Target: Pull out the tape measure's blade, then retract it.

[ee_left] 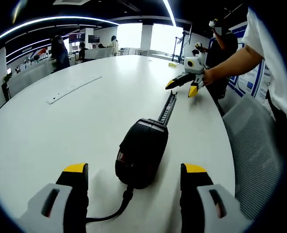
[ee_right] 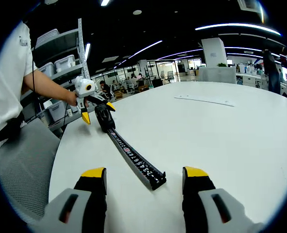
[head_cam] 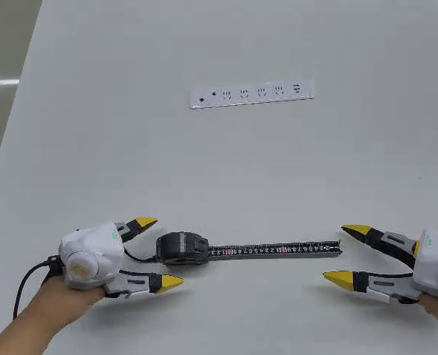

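Black case (head_cam: 182, 248) sat between my left gripper's (head_cam: 158, 251) wide, empty jaws, probably for bracing; the blade's (head_cam: 274, 251) tip lay just before my right gripper (head_cam: 345, 254), equally wide, empty.

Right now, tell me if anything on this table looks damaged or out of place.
Nothing stands out. The tape measure sits between the open jaws of the left hand-held gripper, its blade drawn out straight, unkinked, ending by the open right hand-held gripper. The power strip lies flat farther back.
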`<state>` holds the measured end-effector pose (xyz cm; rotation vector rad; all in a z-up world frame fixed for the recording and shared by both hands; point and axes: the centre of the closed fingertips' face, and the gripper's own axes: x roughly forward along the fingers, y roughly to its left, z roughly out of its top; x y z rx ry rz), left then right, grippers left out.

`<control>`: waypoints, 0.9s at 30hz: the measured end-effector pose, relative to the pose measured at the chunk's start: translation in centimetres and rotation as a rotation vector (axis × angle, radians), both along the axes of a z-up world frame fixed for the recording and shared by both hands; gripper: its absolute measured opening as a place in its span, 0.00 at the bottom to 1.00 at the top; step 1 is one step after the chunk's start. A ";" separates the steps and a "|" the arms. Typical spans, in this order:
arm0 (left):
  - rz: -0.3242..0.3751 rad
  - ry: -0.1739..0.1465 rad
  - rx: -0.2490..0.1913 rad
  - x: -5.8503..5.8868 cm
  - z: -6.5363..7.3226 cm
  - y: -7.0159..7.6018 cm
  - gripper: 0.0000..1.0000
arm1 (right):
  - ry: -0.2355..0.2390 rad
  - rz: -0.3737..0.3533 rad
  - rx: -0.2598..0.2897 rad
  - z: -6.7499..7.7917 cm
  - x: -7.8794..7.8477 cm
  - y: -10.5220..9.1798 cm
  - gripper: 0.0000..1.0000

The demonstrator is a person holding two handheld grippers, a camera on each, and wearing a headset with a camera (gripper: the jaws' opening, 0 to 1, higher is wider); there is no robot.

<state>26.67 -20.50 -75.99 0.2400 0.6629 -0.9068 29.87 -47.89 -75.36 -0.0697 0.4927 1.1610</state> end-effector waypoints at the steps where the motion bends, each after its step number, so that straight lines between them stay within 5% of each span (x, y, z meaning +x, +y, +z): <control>1: 0.000 -0.005 0.002 -0.1 0.0 0.1 0.77 | -0.001 -0.005 -0.001 0.0 0.0 0.0 0.65; 19: 0.129 -0.025 -0.022 -1.3 1.0 1.2 0.78 | 0.017 -0.097 0.001 -0.2 -0.6 -0.4 0.73; 27: 0.198 -0.048 -0.039 -1.7 1.7 2.0 0.79 | 0.007 -0.165 0.037 1.1 -1.0 -0.5 0.74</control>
